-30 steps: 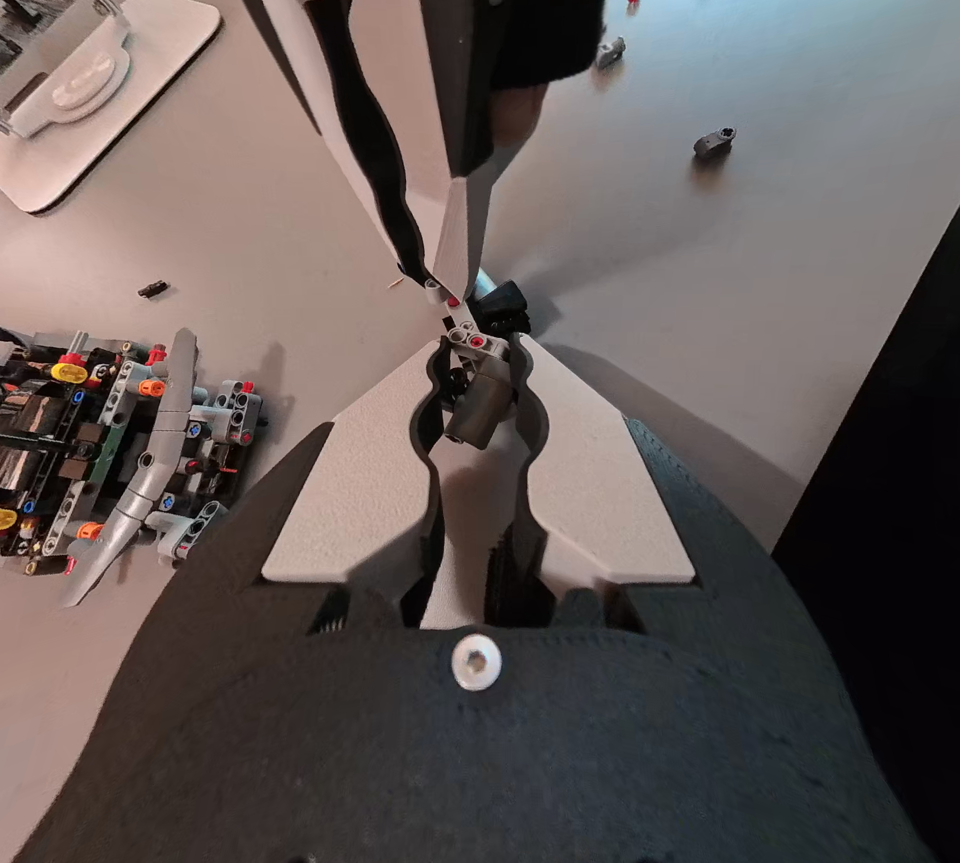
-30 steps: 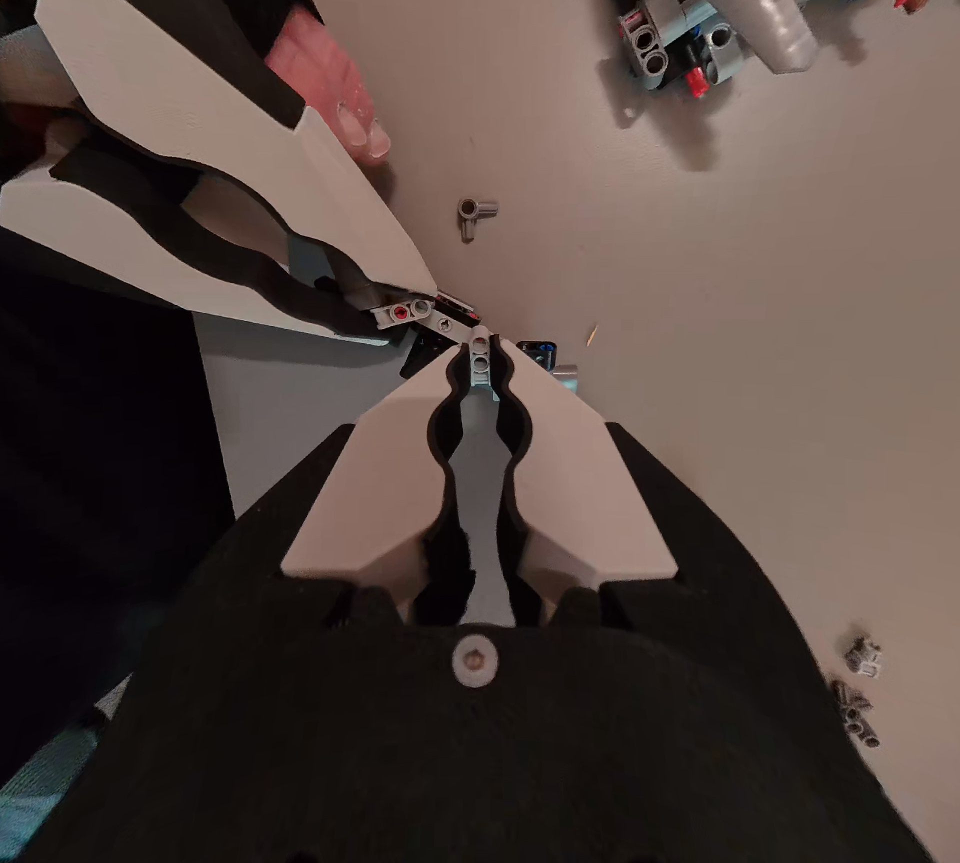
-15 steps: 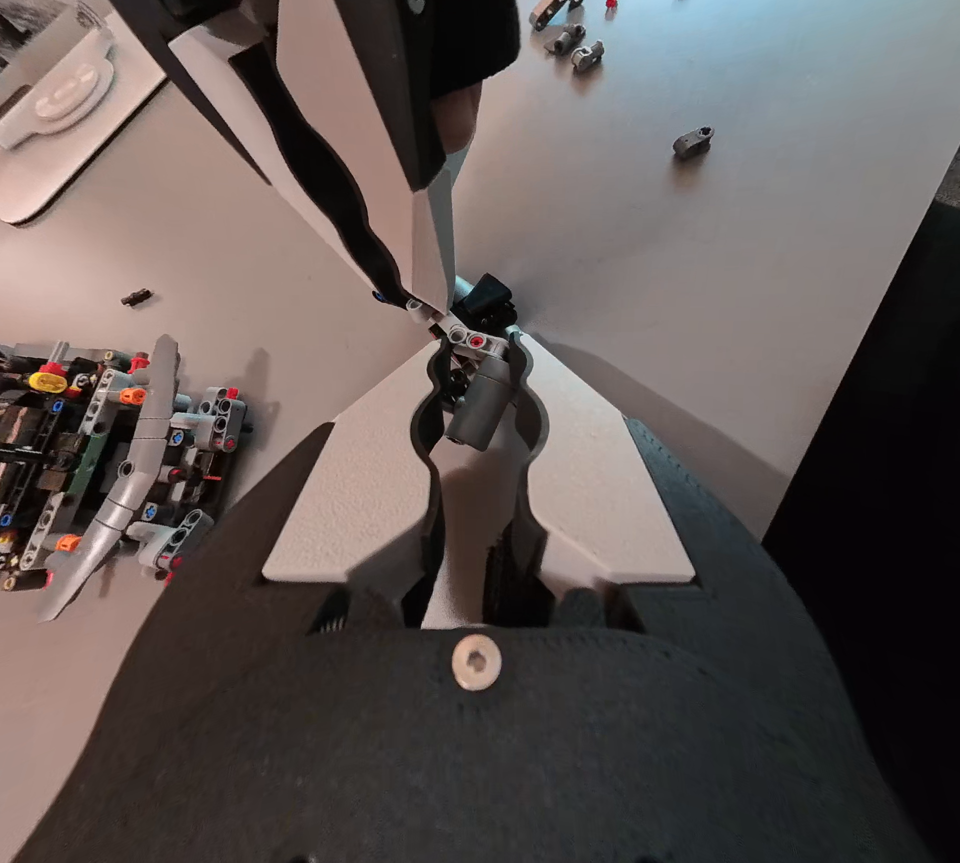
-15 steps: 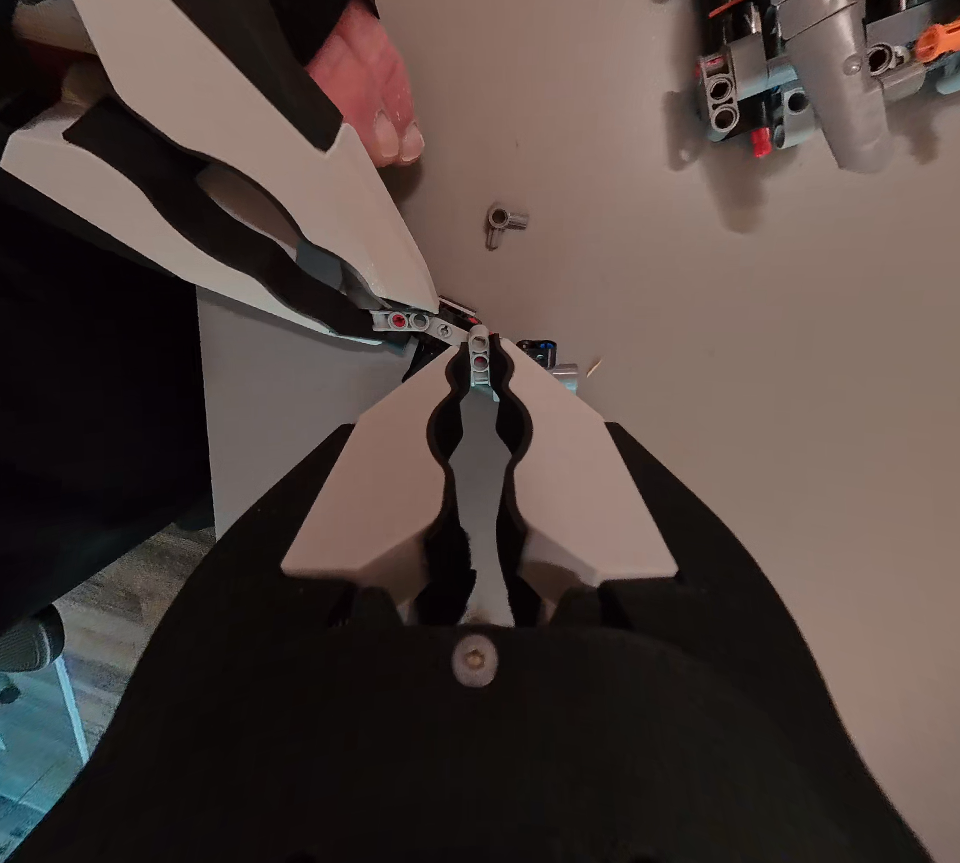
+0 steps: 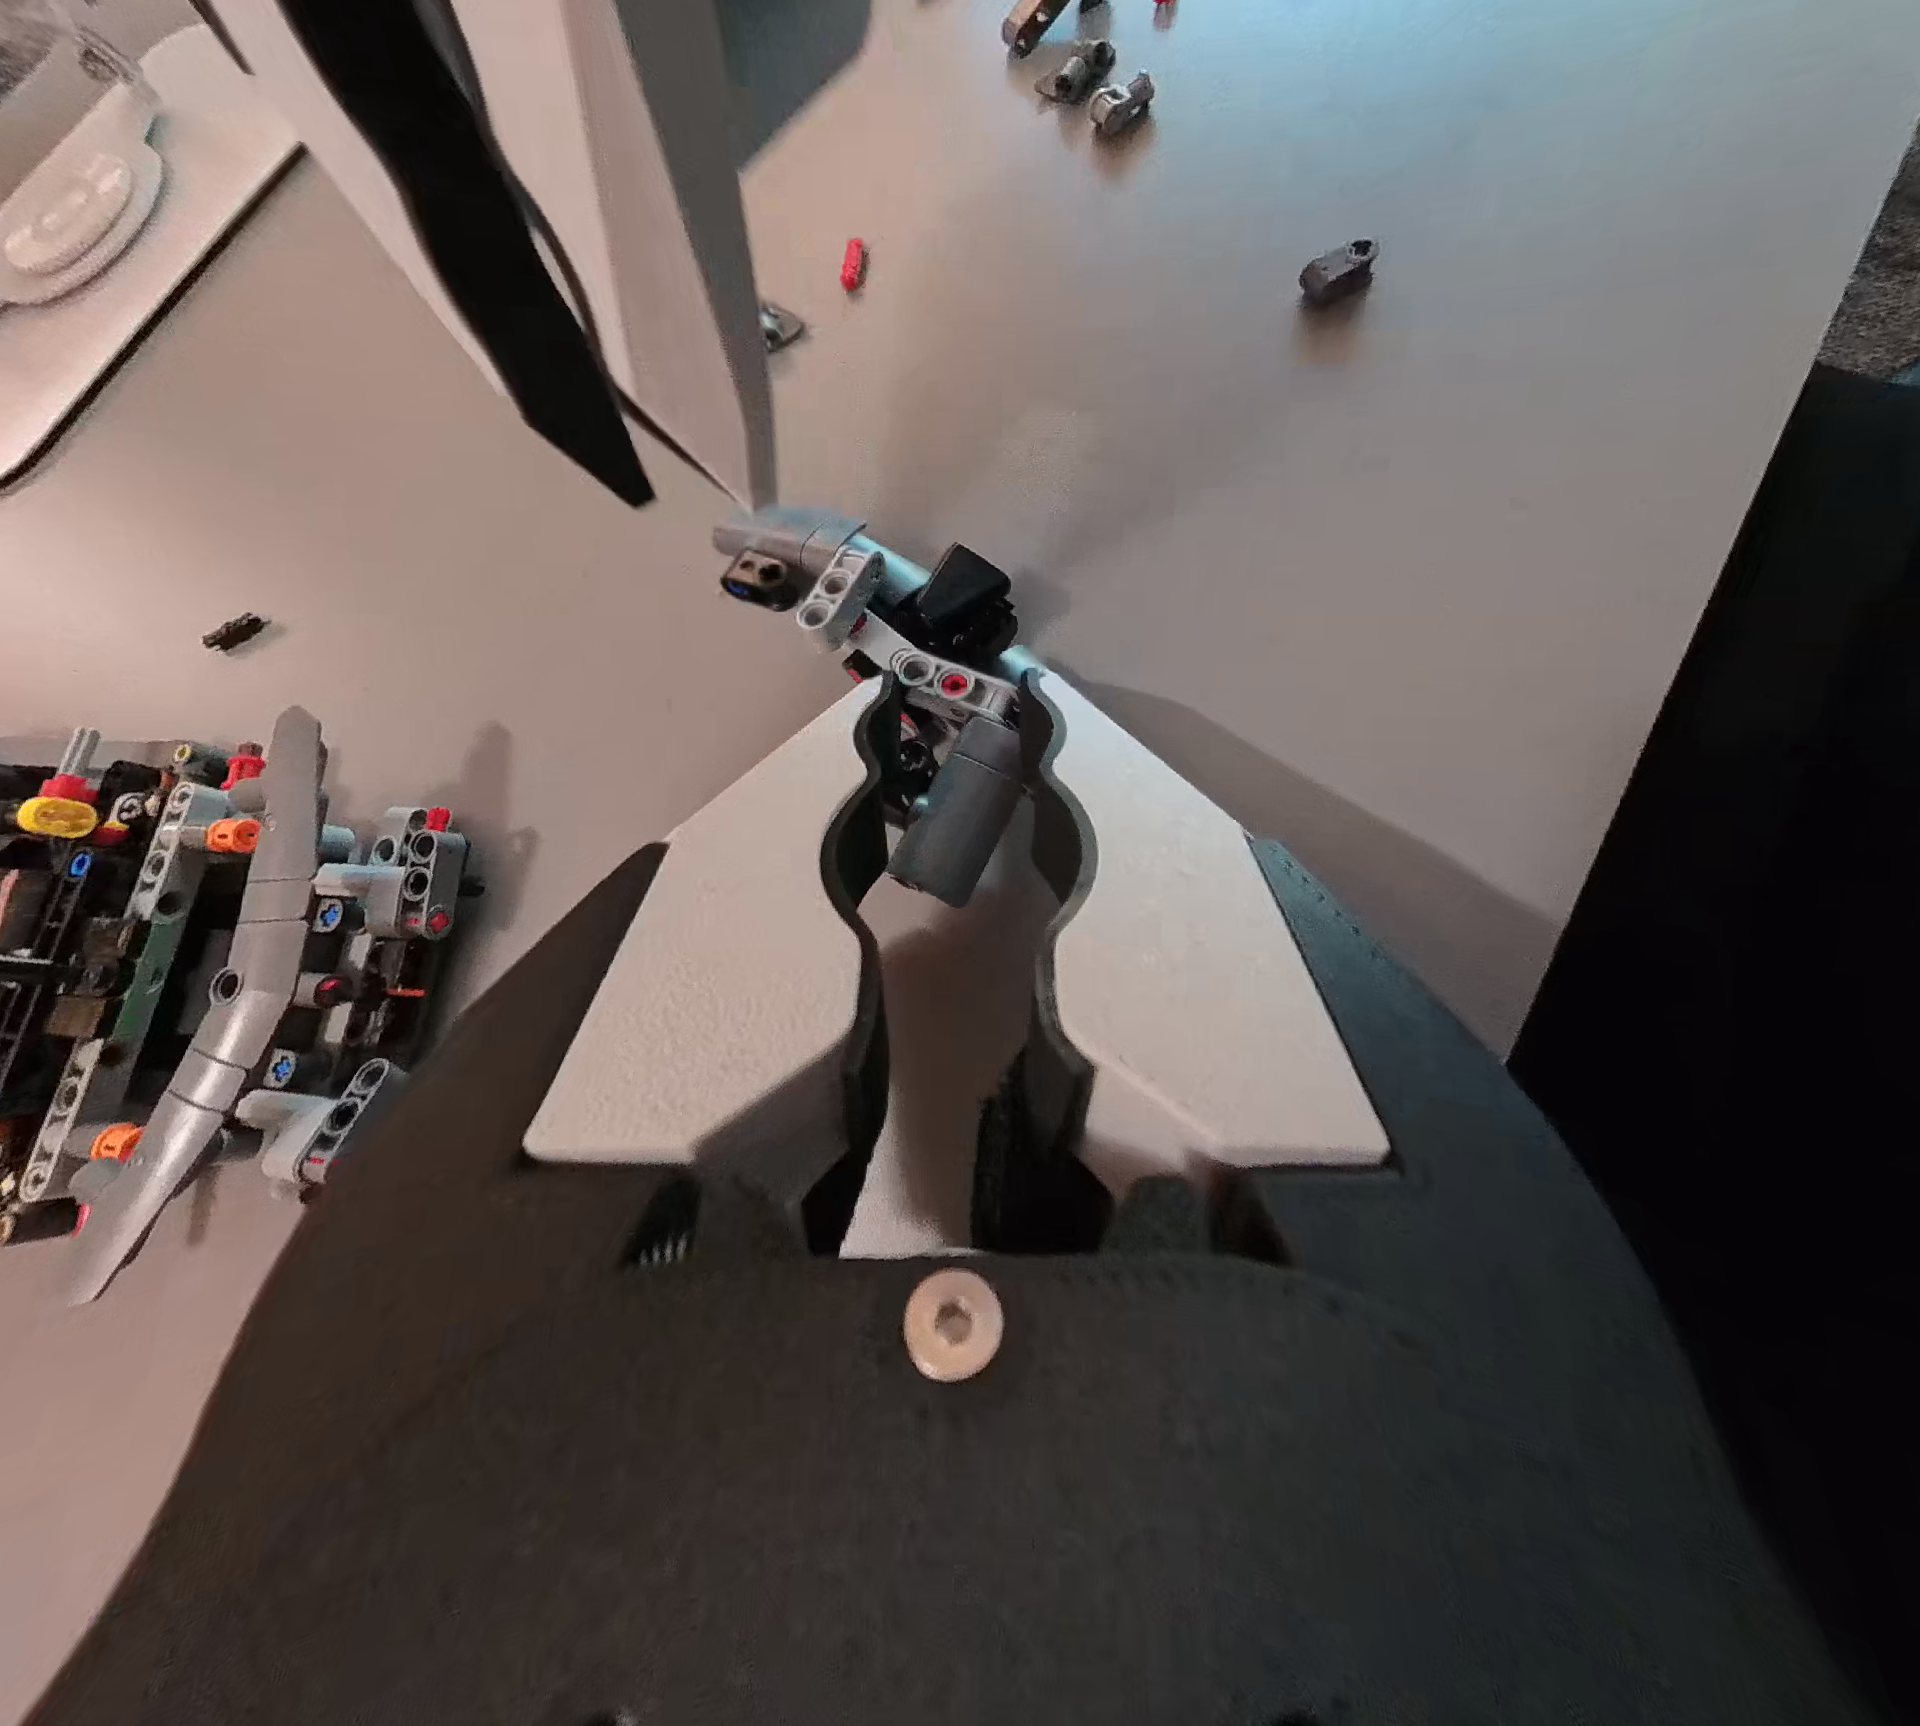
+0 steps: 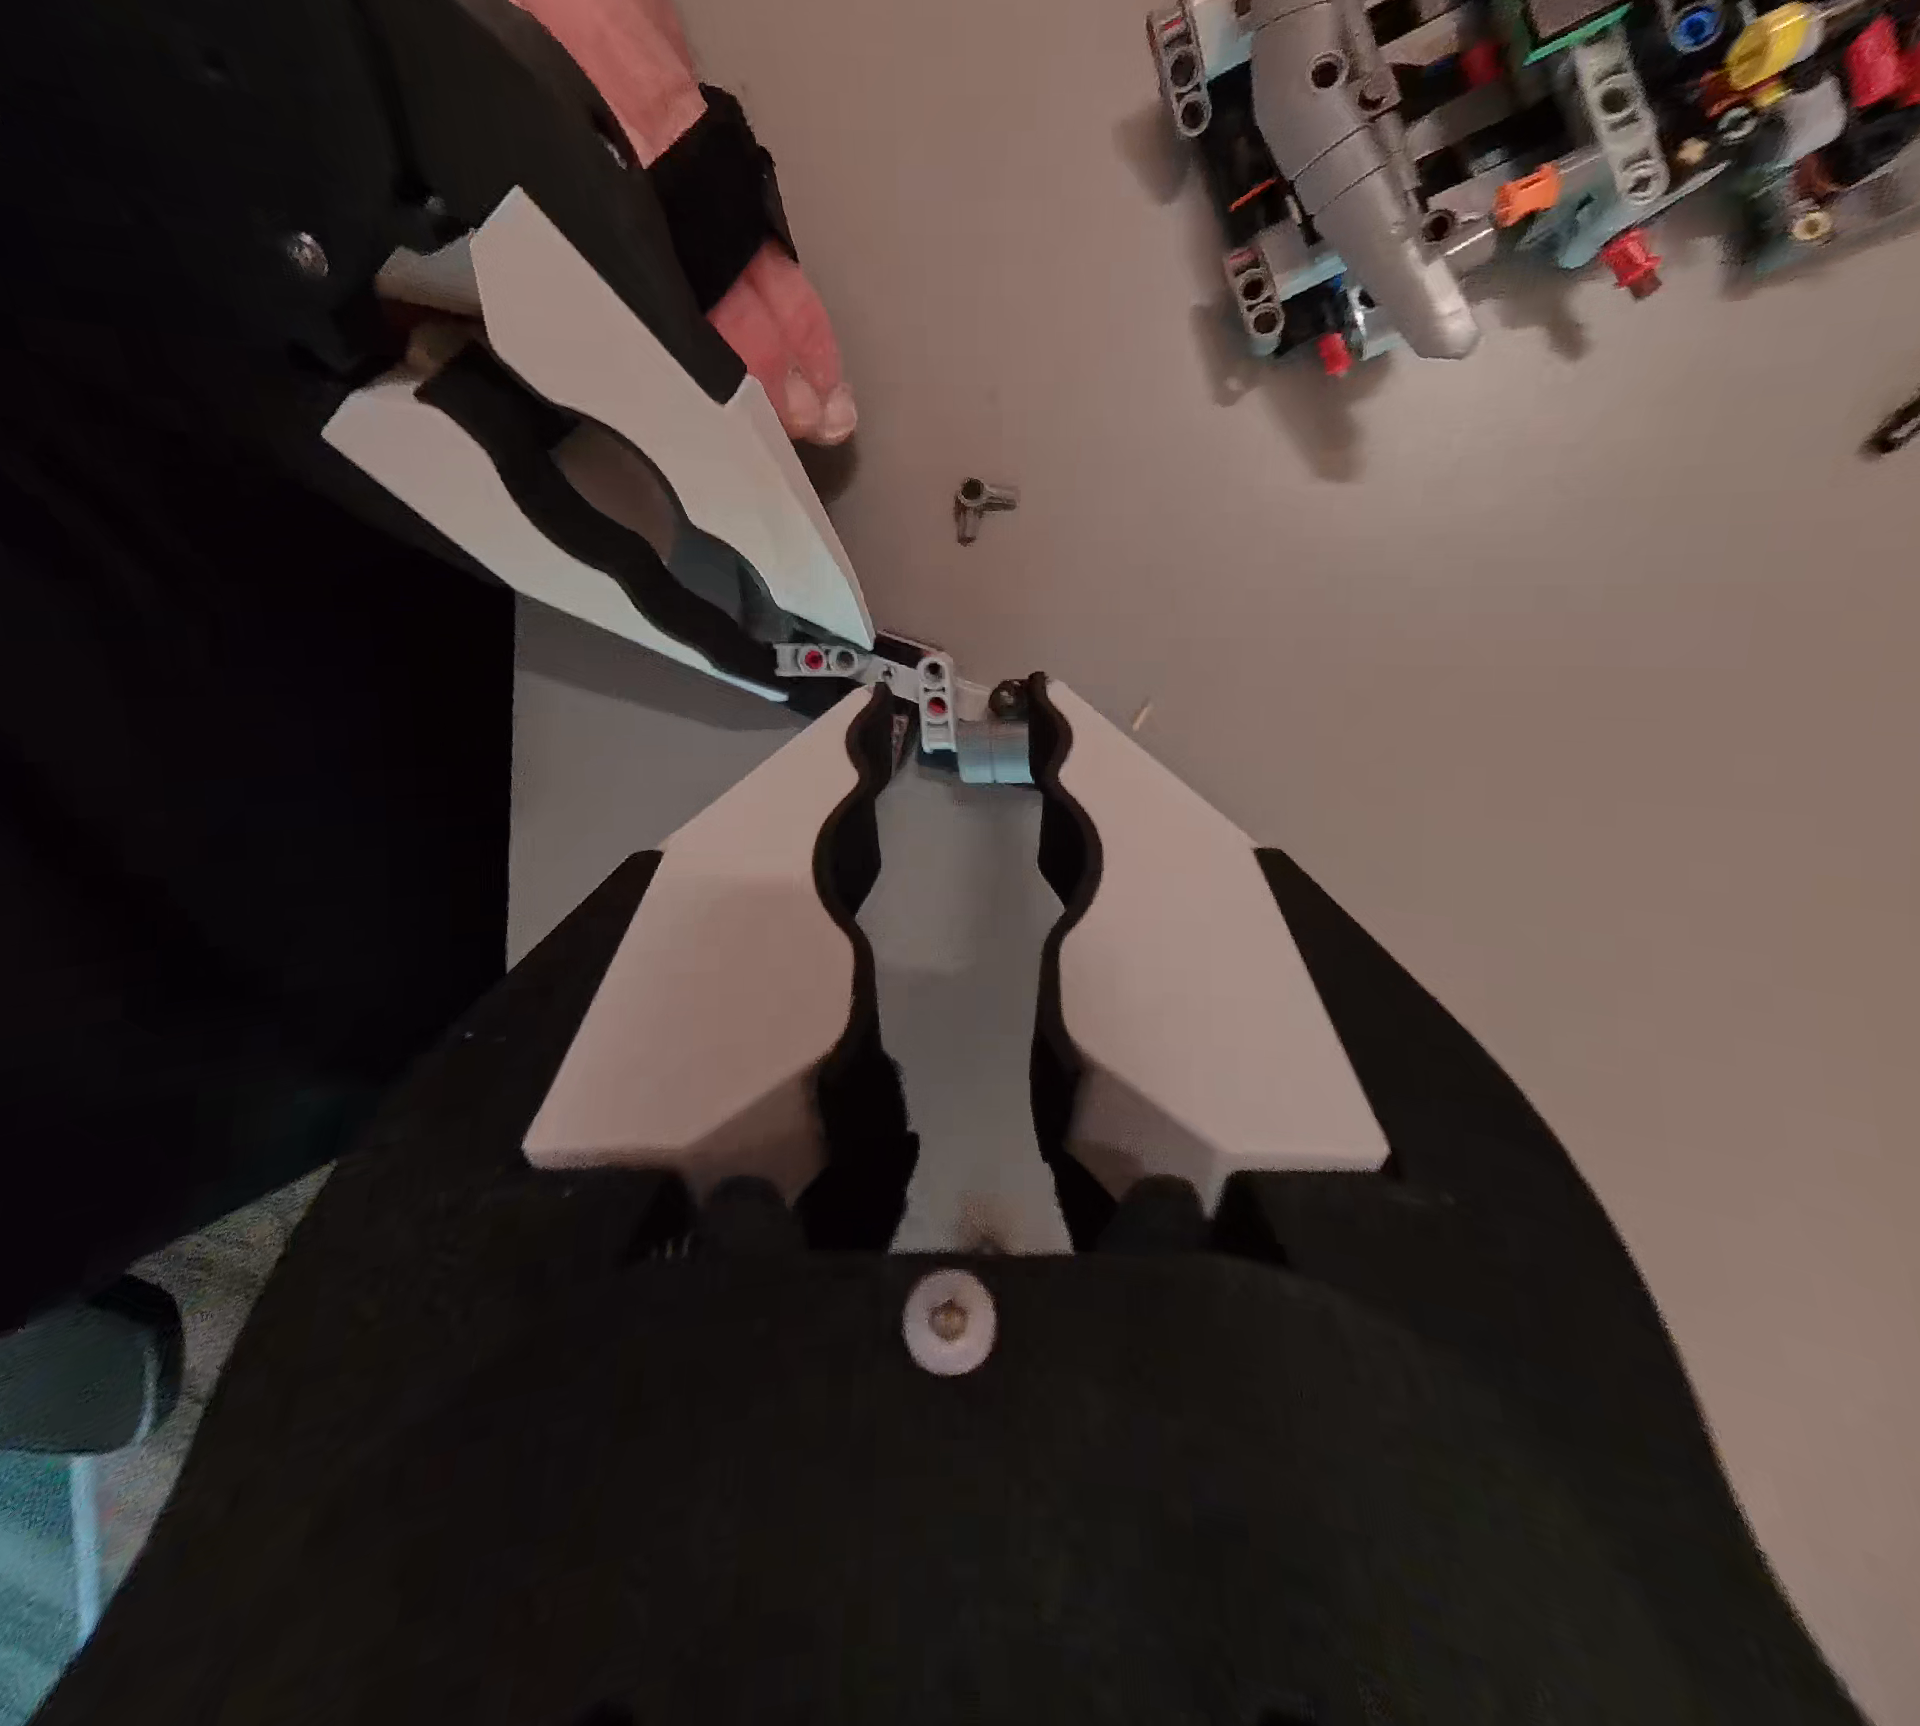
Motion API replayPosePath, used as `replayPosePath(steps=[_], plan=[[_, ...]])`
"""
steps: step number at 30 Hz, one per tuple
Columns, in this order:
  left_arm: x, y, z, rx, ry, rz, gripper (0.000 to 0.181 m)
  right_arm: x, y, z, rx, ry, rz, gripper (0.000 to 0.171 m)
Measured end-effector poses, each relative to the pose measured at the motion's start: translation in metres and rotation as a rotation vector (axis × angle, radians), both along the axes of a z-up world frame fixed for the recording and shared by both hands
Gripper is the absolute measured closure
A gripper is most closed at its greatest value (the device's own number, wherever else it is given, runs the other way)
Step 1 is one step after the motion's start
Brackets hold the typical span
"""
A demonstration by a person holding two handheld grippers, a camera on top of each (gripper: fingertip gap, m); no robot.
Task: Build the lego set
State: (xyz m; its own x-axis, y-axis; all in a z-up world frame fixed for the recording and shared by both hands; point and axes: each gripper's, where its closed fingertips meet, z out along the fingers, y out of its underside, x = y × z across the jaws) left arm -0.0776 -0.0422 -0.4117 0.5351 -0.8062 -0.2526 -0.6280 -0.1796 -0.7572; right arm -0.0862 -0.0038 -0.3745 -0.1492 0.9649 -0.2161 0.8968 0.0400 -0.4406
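The left gripper (image 5: pixel 951 700) is clamping a small lego subassembly (image 5: pixel 935 720), its lower part hidden; the right gripper (image 6: pixel 956 689), jaws parted, is blurring in the left wrist view

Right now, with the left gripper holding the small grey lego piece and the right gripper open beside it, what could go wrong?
1. The left gripper pinches the small lego assembly only near its fingertips; a sideways push could twist it loose.
2. The right gripper stands open around the light grey beam; closing off-centre may pop that beam off.
3. All this hangs near the table edge; a dropped part may fall to the floor.
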Motion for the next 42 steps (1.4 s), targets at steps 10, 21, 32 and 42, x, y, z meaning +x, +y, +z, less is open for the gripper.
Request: replayPosePath(steps=[10,21,32,42], plan=[[-0.003,-0.001,0.000,-0.005,0.047,-0.113,0.161,0.004,-0.003,-0.029,0.074,-0.025,0.202,0.161],[-0.002,0.000,-0.001,-0.023,0.029,-0.107,0.161,0.004,-0.010,-0.029,0.075,-0.040,0.238,0.171],[-0.008,0.000,-0.001,-0.083,0.017,-0.095,0.163,0.004,-0.011,-0.031,0.138,-0.065,0.213,0.171],[-0.010,0.001,-0.001,-0.089,0.021,-0.081,0.164,0.013,-0.017,-0.029,0.154,0.022,0.153,0.171]])
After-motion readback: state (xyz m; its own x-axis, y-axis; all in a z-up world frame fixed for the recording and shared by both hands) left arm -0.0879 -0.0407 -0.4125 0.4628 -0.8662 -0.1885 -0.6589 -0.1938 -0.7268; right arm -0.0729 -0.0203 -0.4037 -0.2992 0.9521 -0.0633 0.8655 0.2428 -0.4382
